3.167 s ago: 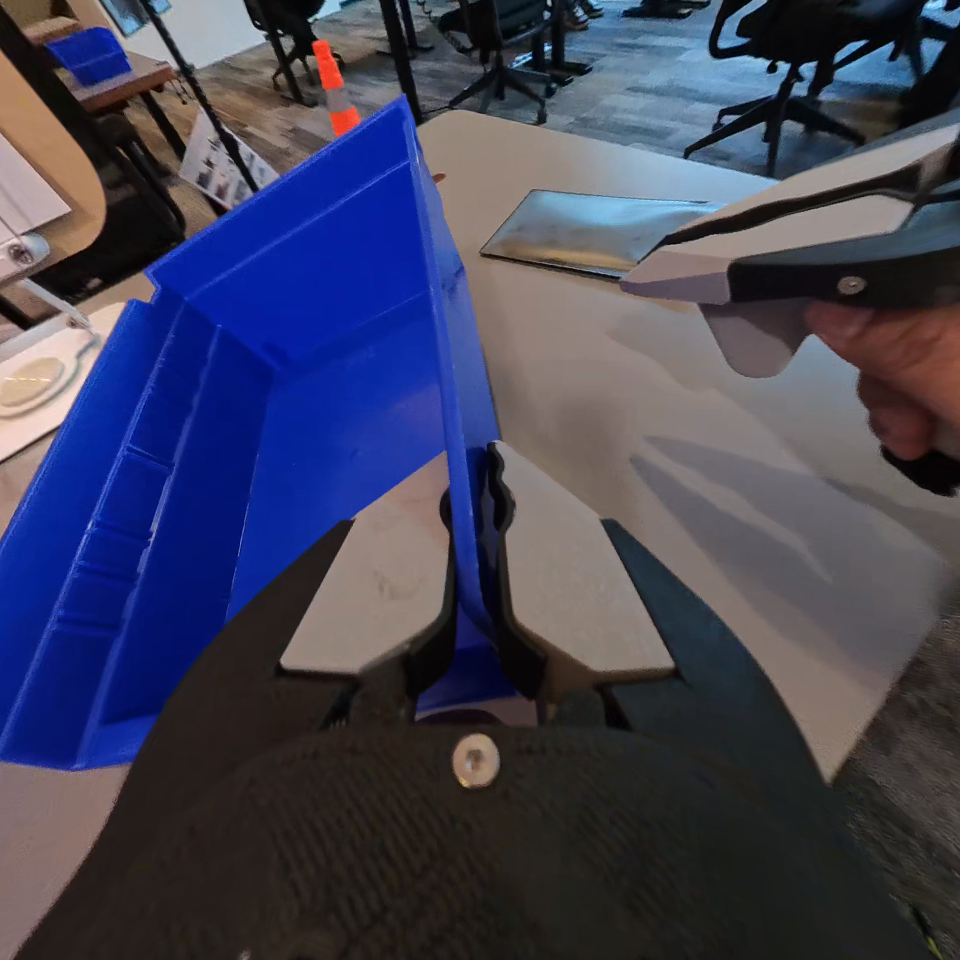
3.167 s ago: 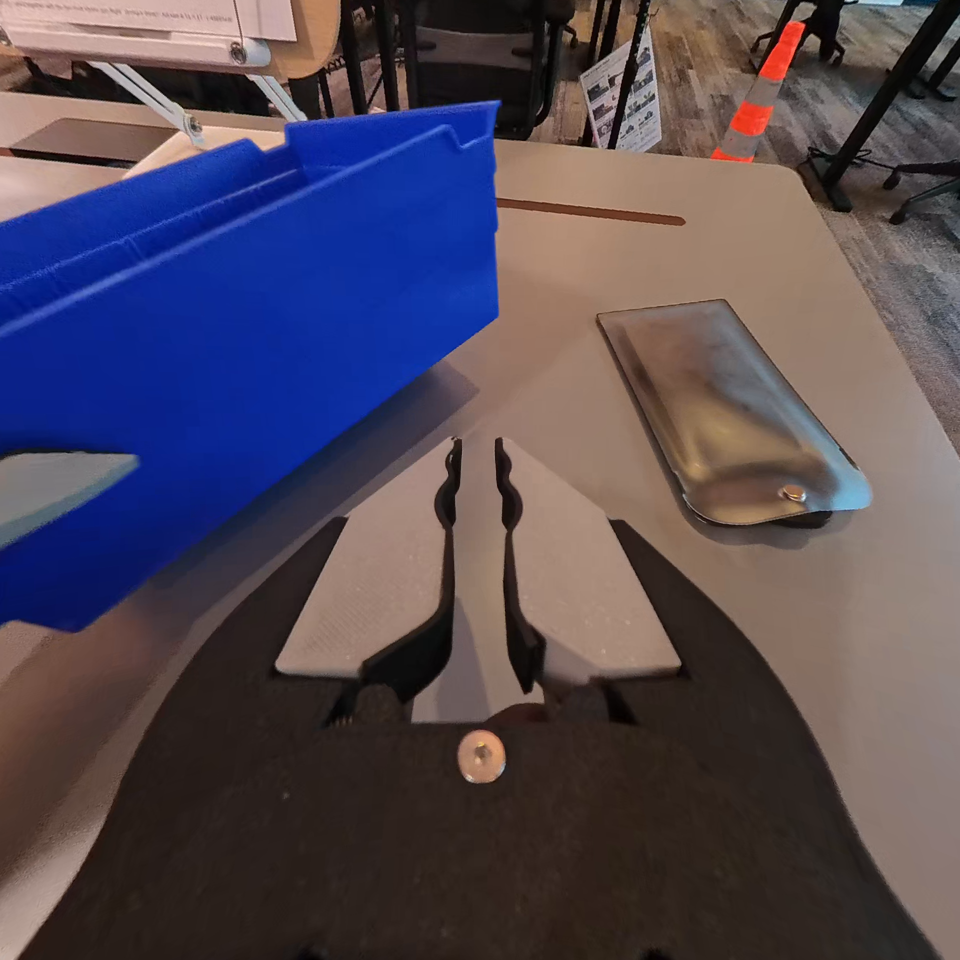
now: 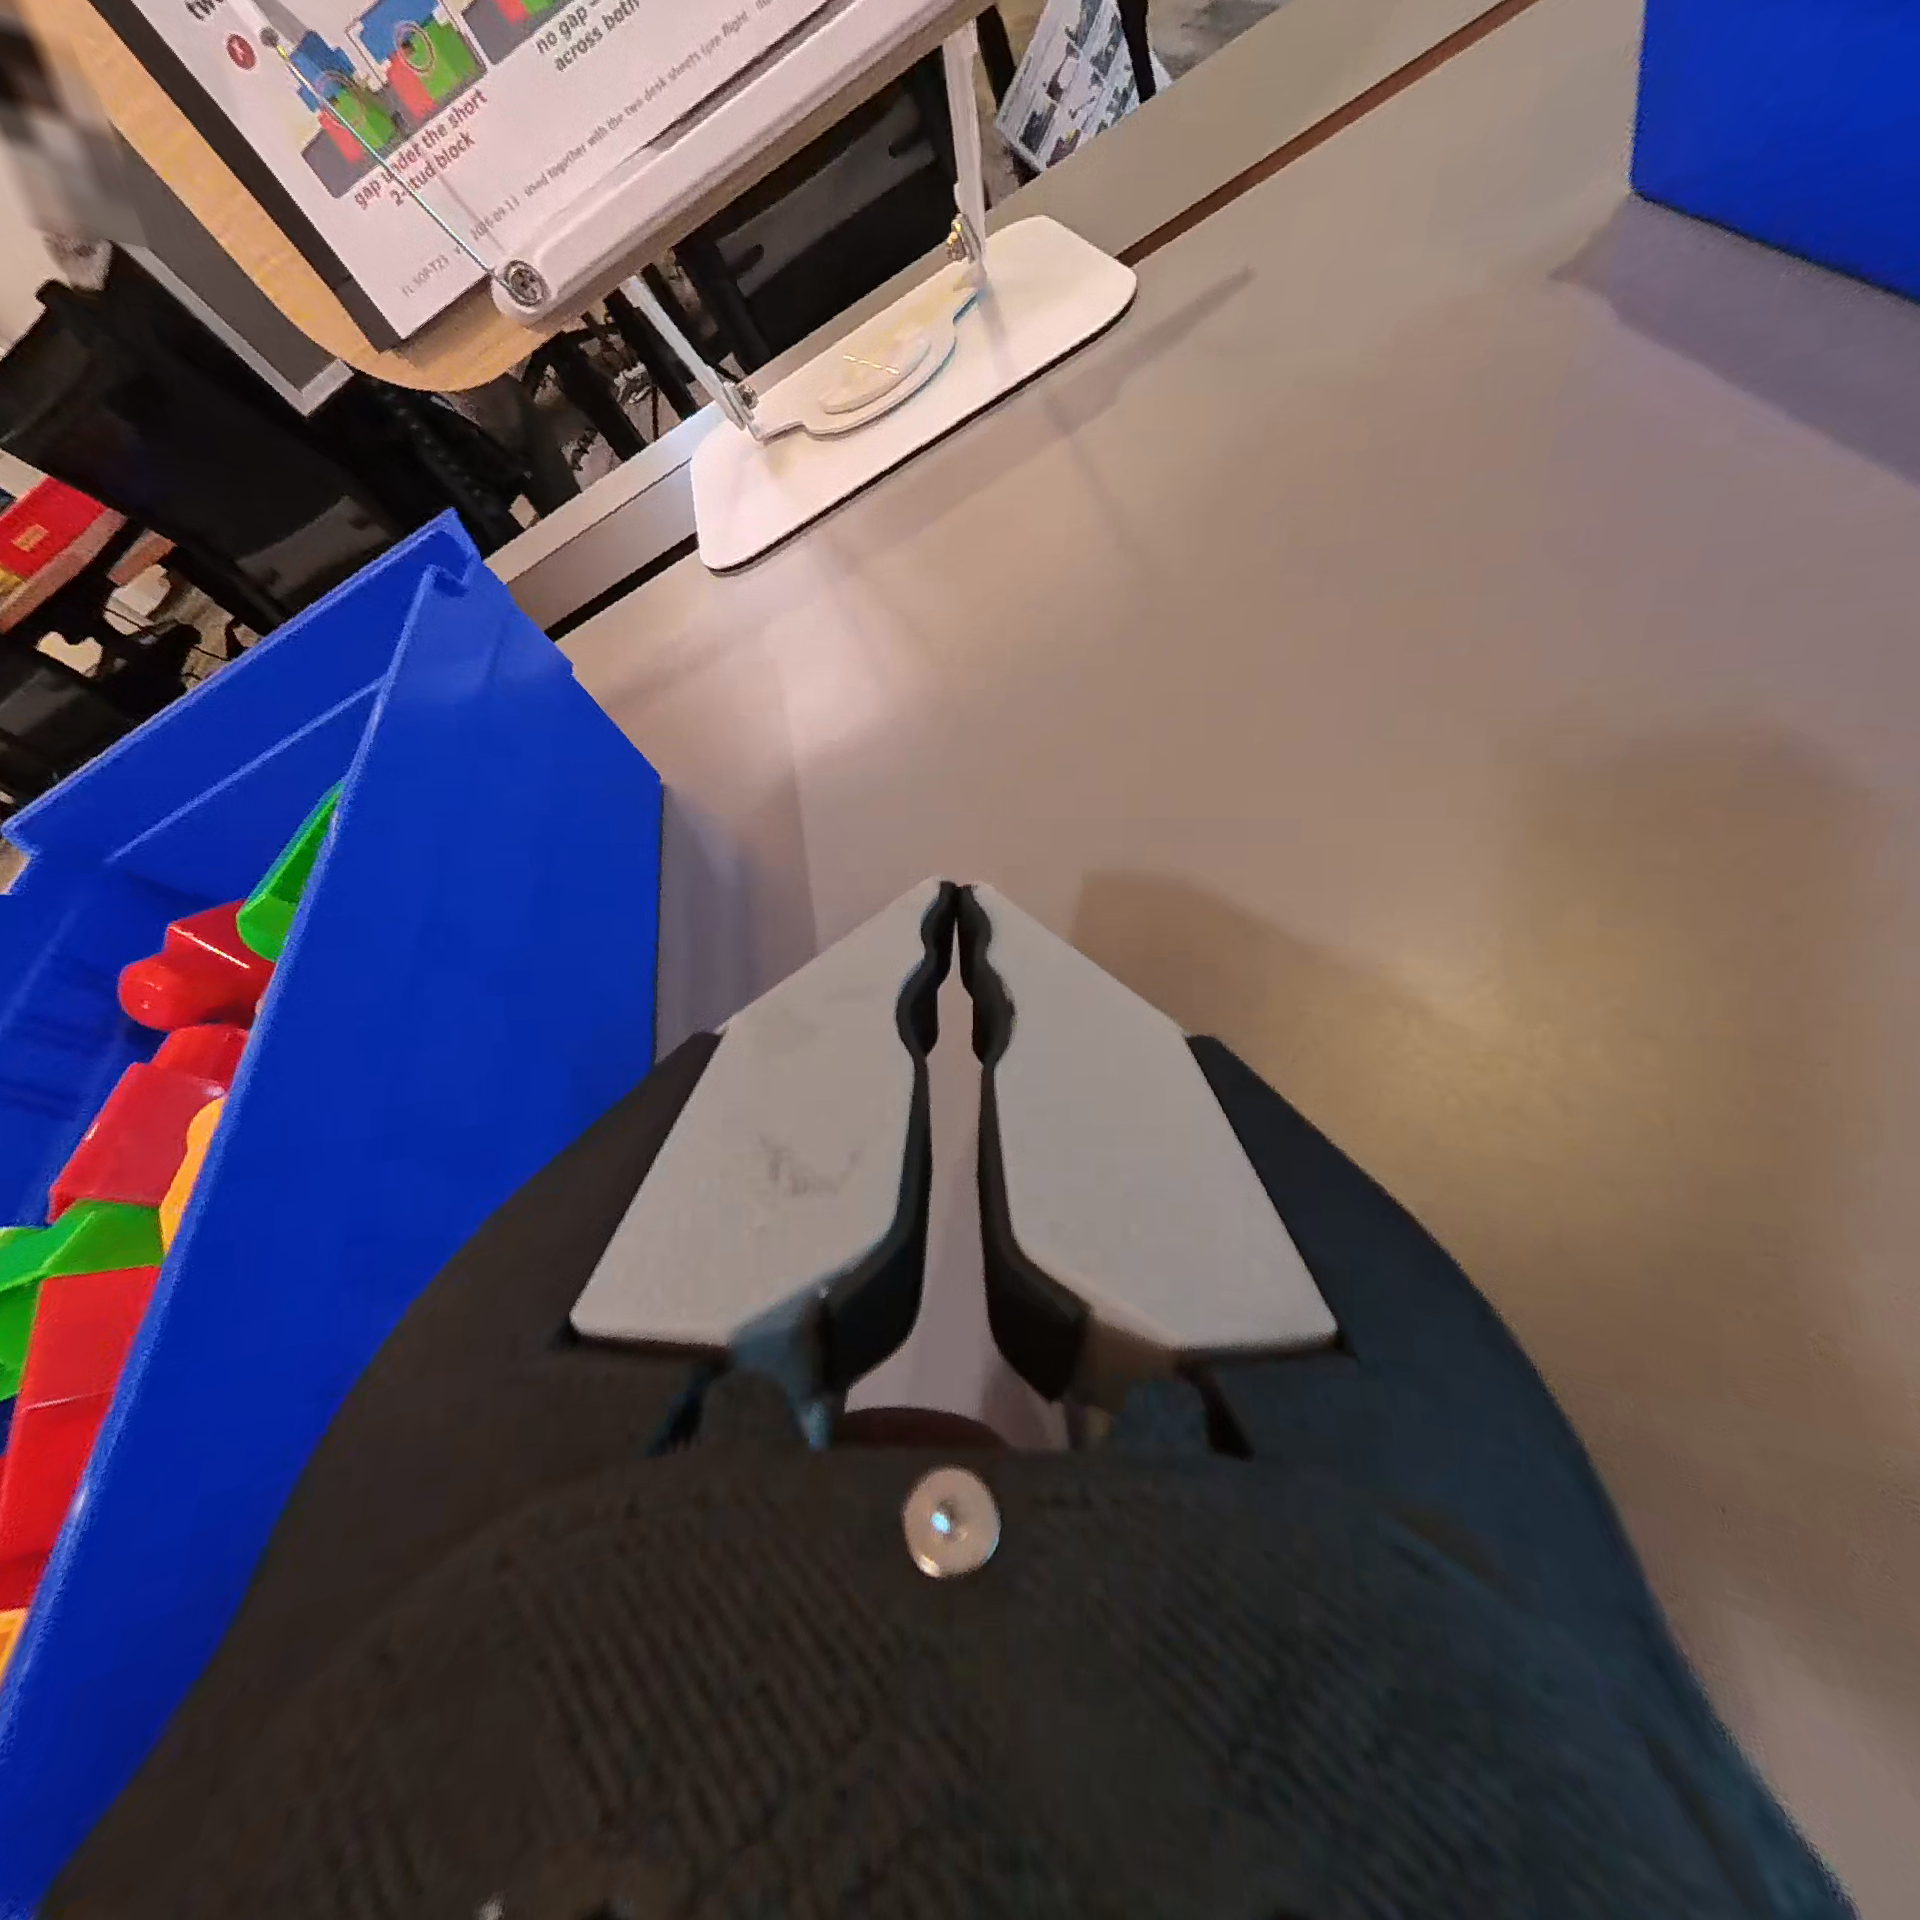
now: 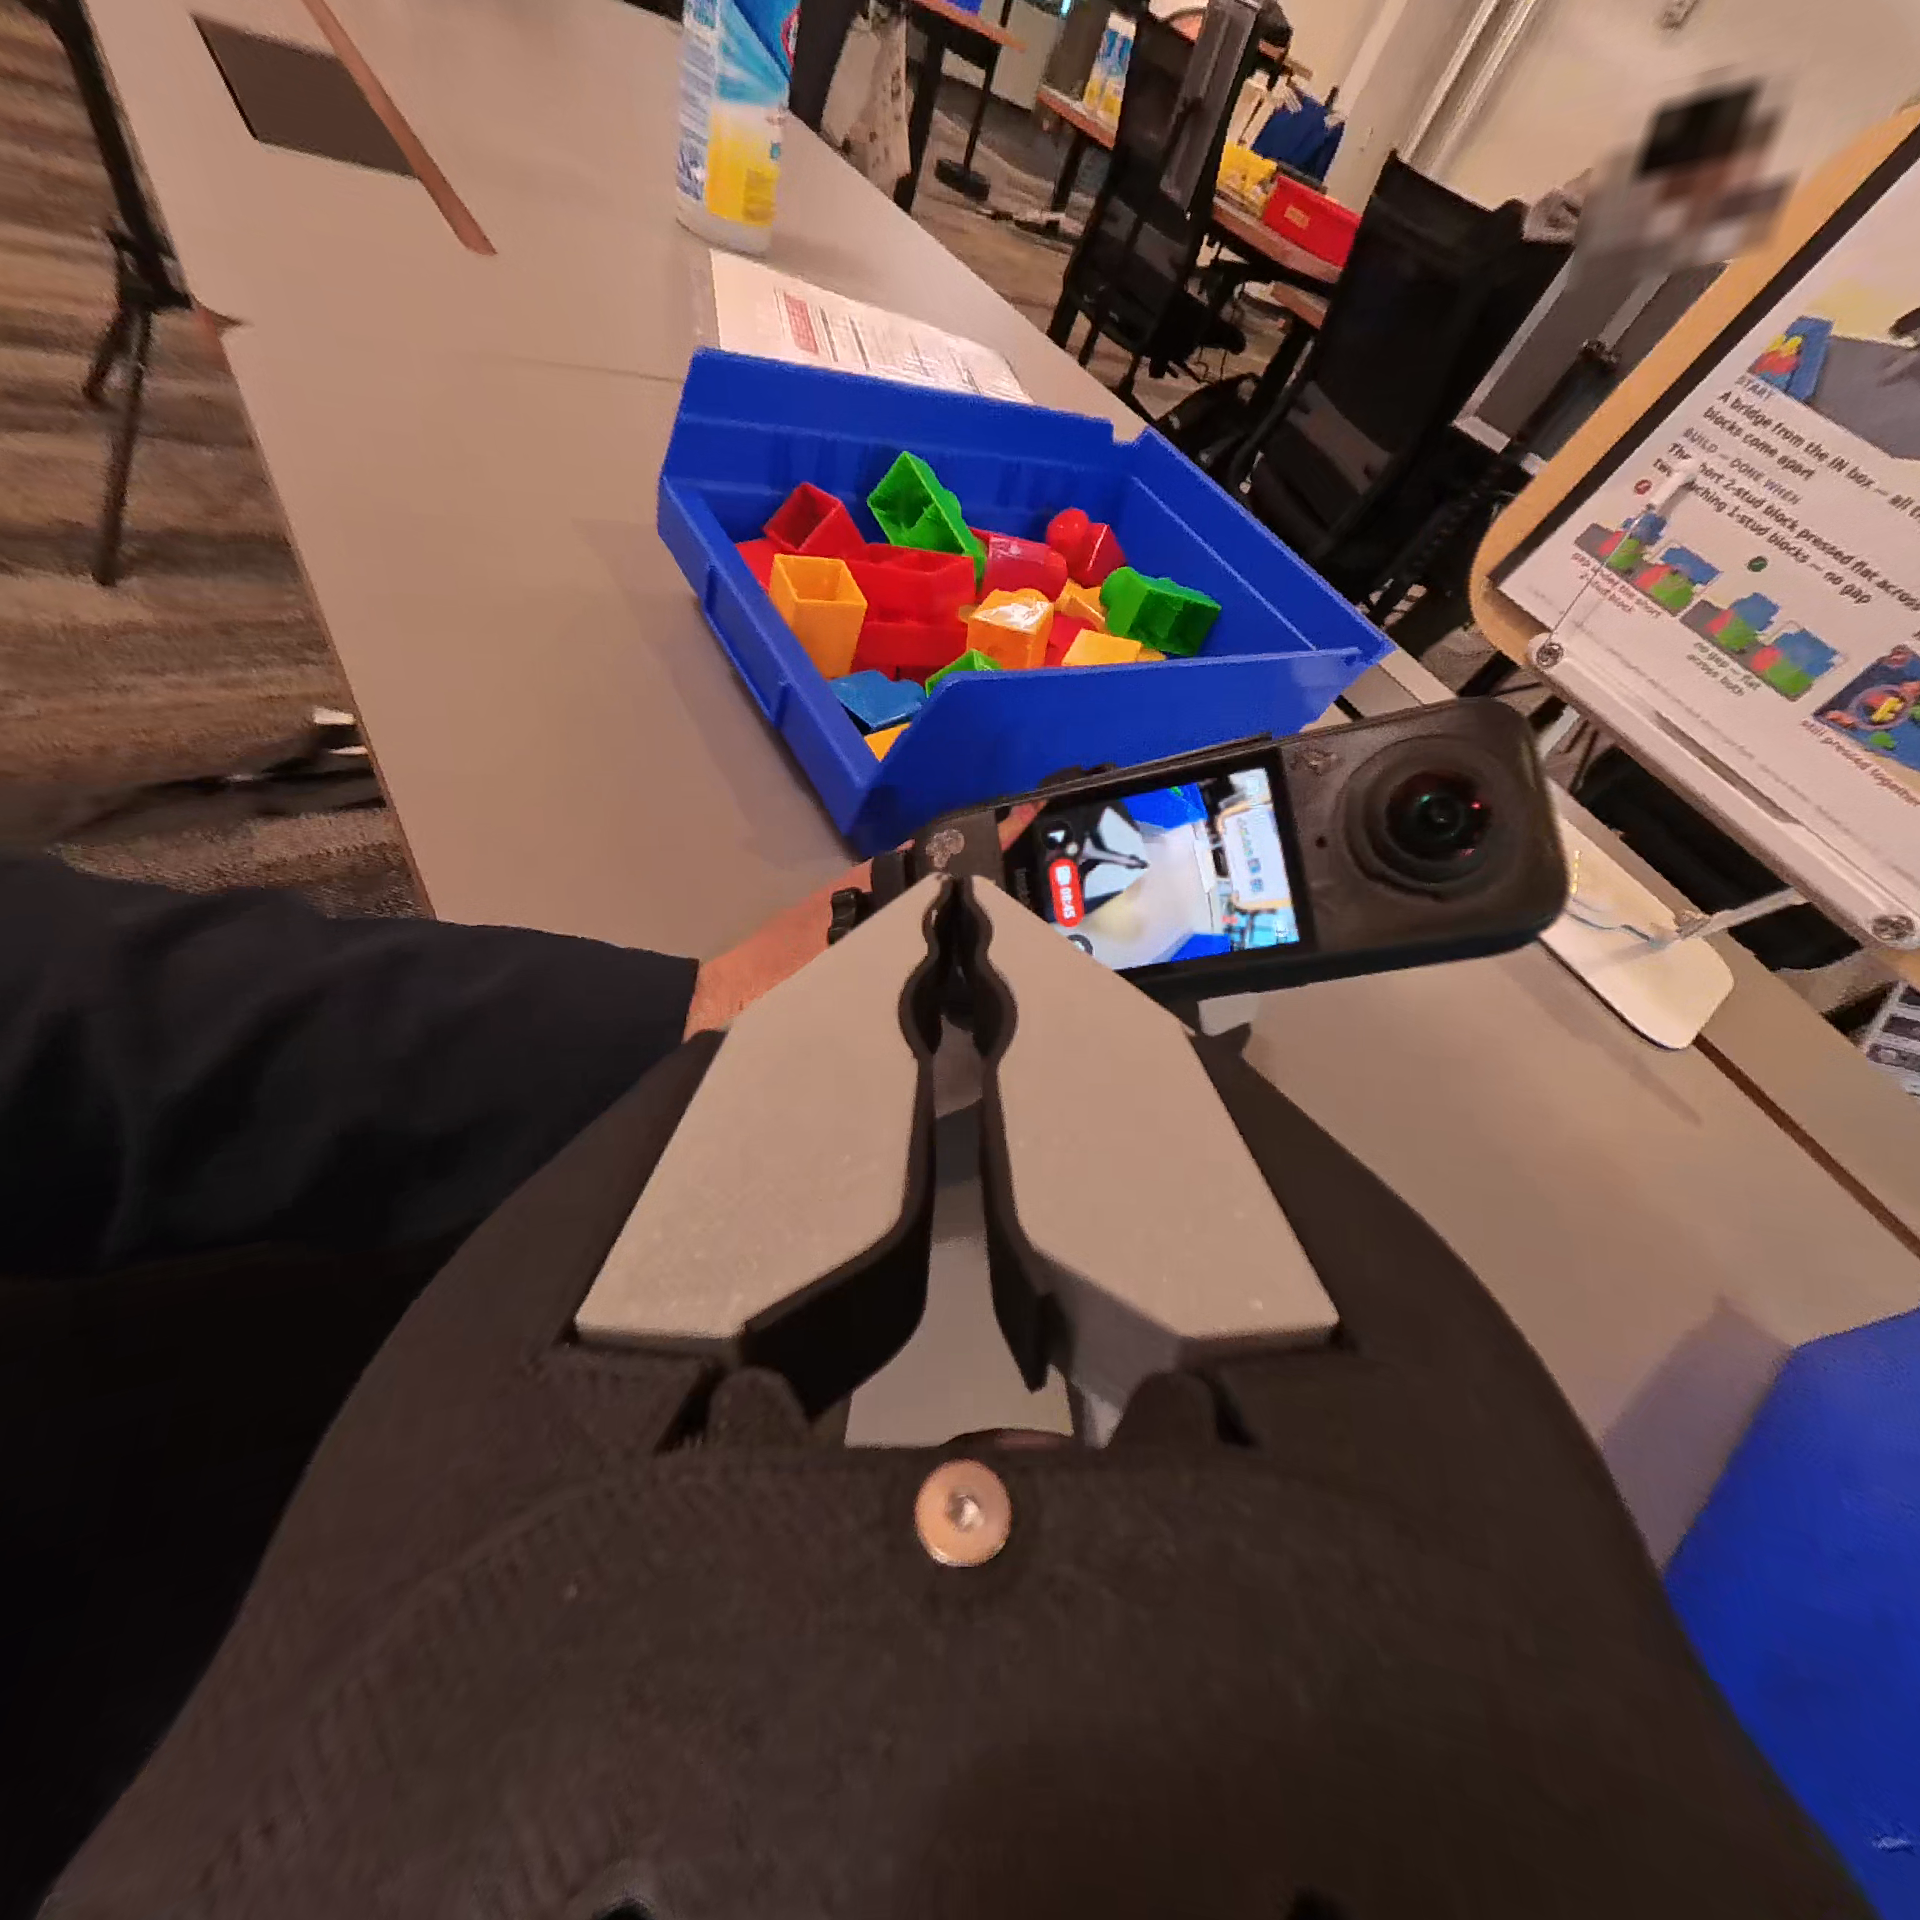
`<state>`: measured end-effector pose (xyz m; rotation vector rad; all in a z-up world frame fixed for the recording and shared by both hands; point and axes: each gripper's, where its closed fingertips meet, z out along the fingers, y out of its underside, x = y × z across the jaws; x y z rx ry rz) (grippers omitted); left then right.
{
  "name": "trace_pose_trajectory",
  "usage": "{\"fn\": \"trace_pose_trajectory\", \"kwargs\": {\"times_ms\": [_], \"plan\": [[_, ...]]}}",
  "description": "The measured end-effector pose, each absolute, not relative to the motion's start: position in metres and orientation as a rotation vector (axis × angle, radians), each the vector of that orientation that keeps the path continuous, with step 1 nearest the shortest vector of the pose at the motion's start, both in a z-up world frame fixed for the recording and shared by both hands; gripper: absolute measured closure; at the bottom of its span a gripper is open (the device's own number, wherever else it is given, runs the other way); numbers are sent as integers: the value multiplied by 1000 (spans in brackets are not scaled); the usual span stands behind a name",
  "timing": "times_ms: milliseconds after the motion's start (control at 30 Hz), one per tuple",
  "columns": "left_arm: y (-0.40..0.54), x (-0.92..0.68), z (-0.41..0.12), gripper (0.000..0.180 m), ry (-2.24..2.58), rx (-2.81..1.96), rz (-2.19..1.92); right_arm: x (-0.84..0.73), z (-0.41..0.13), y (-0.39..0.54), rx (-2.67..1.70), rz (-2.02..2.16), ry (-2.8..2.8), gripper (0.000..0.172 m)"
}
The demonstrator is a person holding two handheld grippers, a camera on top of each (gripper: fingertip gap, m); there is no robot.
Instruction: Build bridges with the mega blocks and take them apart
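A blue bin full of red, green, orange and blue mega blocks stands on the grey table. It also shows at the left of the left wrist view, with blocks inside. My left gripper is shut on nothing, over bare table just right of that bin. My right gripper is shut on nothing, pointing toward the bin. In front of it are the left gripper's camera and the person's sleeve. A second blue bin shows only as a corner.
A white stand holds an instruction board at the table's far edge. A bottle and a printed sheet lie beyond the full bin. Office chairs and other tables stand behind. Left tips to right tips: about 20 cm.
The left gripper has let go of the blue bin's wall it pinched and has shut on air beside the full bin. The right gripper has shut and swung round to face the full bin.
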<state>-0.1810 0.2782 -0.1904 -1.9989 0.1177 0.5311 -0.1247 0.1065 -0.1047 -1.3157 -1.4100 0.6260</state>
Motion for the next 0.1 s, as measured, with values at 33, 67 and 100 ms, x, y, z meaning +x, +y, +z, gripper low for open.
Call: {"fn": "trace_pose_trajectory", "kwargs": {"times_ms": [33,67,100], "plan": [[278,-181,-191,180,120,-2001,532,-125,-105,107,-1316,608,-1416,172],[278,-181,-192,180,121,-2005,532,-125,-105,107,-1317,588,-1423,172],[278,-182,-192,180,118,-2007,533,-125,-106,107,-1317,569,-1431,172]]}}
